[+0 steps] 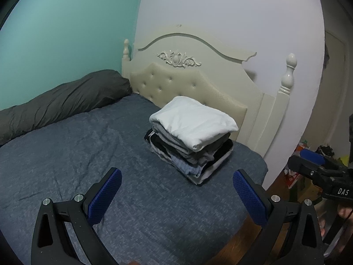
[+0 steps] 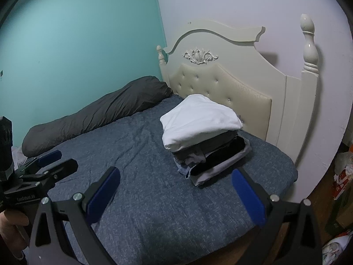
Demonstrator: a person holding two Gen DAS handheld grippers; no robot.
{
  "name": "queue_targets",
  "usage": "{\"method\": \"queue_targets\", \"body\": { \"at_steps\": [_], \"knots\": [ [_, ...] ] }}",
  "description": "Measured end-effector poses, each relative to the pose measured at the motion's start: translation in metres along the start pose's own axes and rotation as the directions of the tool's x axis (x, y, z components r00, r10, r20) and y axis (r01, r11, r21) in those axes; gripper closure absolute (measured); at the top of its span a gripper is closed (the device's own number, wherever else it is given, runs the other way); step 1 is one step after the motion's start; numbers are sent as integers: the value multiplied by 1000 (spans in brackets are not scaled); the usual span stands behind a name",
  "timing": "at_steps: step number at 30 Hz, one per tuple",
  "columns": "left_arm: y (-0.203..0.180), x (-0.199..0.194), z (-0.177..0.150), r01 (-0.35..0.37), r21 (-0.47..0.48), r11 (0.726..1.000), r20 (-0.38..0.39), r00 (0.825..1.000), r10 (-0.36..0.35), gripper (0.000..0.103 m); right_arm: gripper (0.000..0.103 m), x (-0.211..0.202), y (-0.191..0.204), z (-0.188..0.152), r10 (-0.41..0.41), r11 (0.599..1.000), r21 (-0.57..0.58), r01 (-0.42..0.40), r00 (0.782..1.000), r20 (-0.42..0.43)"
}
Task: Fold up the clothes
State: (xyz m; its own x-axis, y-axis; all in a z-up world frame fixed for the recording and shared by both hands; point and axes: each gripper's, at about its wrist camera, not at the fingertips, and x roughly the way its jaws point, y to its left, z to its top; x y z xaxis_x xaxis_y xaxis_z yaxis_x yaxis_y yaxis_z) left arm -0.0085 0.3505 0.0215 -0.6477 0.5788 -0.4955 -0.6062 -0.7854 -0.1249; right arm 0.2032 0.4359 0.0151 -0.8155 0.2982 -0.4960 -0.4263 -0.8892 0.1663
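A stack of folded clothes sits on the blue bedspread near the headboard, a white garment on top and grey, black and blue pieces under it. The same stack shows in the right wrist view. My left gripper is open above the bedspread, short of the stack, with nothing between its blue pads. My right gripper is open too, empty, just in front of the stack. The right gripper appears at the edge of the left wrist view, and the left gripper at the left of the right wrist view.
A dark grey rolled duvet lies along the teal wall. The cream tufted headboard with posts stands behind the stack. The bed's right edge drops to a wooden floor with clutter. A hand holds the left gripper.
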Motion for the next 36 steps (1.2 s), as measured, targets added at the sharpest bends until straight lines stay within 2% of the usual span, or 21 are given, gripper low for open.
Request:
{"method": "queue_targets", "body": {
  "at_steps": [10,36],
  "knots": [
    [8,-8,-8,-32,-2,999,2,999,32,0,1,-3,3,-3,8,1000,-1,-8,1000,0],
    [10,-18,-20,-43,2,999,-5,999,43,0,1,-6,5,-11,19,1000,-8,-19,1000,-2]
  ]
}}
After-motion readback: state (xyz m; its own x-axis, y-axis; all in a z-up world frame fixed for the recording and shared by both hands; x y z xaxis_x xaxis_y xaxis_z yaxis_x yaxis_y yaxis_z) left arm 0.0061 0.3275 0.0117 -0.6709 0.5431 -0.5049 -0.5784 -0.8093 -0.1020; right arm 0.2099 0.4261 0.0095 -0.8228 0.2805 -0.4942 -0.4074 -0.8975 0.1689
